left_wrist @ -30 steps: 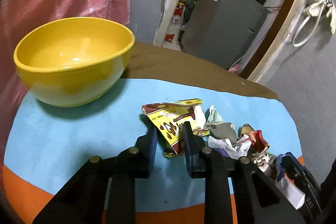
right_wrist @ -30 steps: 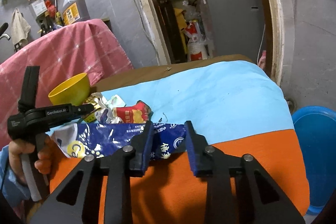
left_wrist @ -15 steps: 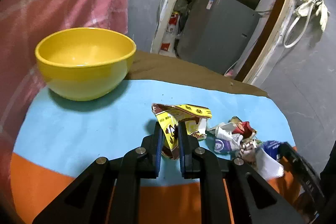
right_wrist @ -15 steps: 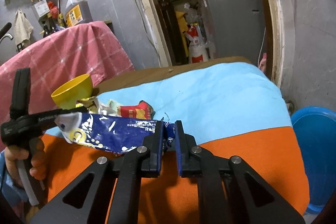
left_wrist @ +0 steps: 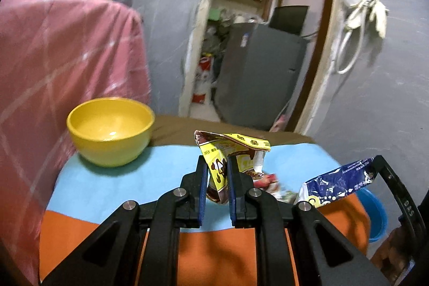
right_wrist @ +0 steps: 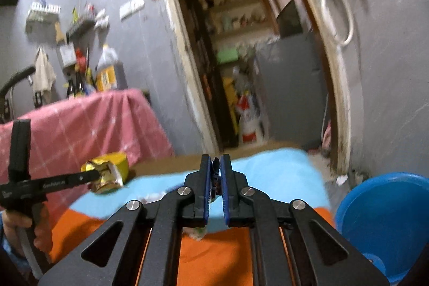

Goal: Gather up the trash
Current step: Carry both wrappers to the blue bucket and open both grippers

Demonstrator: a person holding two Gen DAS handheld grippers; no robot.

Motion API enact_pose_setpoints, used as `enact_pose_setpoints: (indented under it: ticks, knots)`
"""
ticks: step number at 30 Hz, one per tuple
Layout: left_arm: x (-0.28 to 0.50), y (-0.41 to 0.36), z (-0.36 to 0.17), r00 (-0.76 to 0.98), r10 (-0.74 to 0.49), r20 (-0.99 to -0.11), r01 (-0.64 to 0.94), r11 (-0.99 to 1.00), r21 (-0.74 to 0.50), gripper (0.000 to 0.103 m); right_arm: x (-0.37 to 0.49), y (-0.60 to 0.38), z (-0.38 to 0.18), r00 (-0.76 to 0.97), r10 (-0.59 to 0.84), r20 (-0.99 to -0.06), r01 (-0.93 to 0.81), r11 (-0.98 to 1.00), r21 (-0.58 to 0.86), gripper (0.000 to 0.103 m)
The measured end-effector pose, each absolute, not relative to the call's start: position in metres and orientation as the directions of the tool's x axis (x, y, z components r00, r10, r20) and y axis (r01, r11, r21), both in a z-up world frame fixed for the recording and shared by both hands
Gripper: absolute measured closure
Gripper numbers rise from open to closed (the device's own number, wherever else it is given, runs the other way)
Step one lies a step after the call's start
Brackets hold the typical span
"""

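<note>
My left gripper (left_wrist: 216,162) is shut on a yellow-and-brown snack wrapper (left_wrist: 233,146) and holds it above the table; the right wrist view shows the same wrapper (right_wrist: 110,170) at the left gripper's tip (right_wrist: 93,174). My right gripper (right_wrist: 215,161) is shut on a blue printed wrapper, with only a thin edge (right_wrist: 215,173) showing between its pads. In the left wrist view this blue wrapper (left_wrist: 337,184) hangs in the air at the right. A small pile of crumpled trash (left_wrist: 270,184) lies on the blue-and-orange tablecloth (left_wrist: 166,173).
A yellow bowl (left_wrist: 110,130) stands at the table's far left, against a pink checked cloth (left_wrist: 67,71). A blue basin (right_wrist: 383,219) sits on the floor right of the table. A hand (right_wrist: 16,221) holds the left gripper's handle. Beyond is a doorway with a grey cabinet (left_wrist: 257,79).
Both grippers closed on their wrappers and lifted them off the table. Both views have tilted upward, so more of the wall and doorway shows.
</note>
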State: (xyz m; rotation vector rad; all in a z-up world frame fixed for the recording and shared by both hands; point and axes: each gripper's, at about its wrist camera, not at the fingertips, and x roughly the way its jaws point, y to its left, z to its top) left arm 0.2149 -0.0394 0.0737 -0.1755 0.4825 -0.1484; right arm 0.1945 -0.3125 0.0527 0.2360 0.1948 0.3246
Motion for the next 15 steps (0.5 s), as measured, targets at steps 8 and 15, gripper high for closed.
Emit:
enact_pose_setpoints:
  ticks: [8,15]
  knots:
    - [0.223,-0.096,0.086,0.848,-0.310,-0.429,0.220,0.944,-0.247,0.092,0.182,-0.363,0.062,0.985,0.153,-0.082,-0.122,0.946,0.300,0.097]
    - [0.238,-0.171,0.077,0.773,-0.429,-0.467,0.335,0.902,-0.275,0.092,0.180,-0.424,0.054,0.994,-0.036,-0.104,0.070,0.936,0.346,0.097]
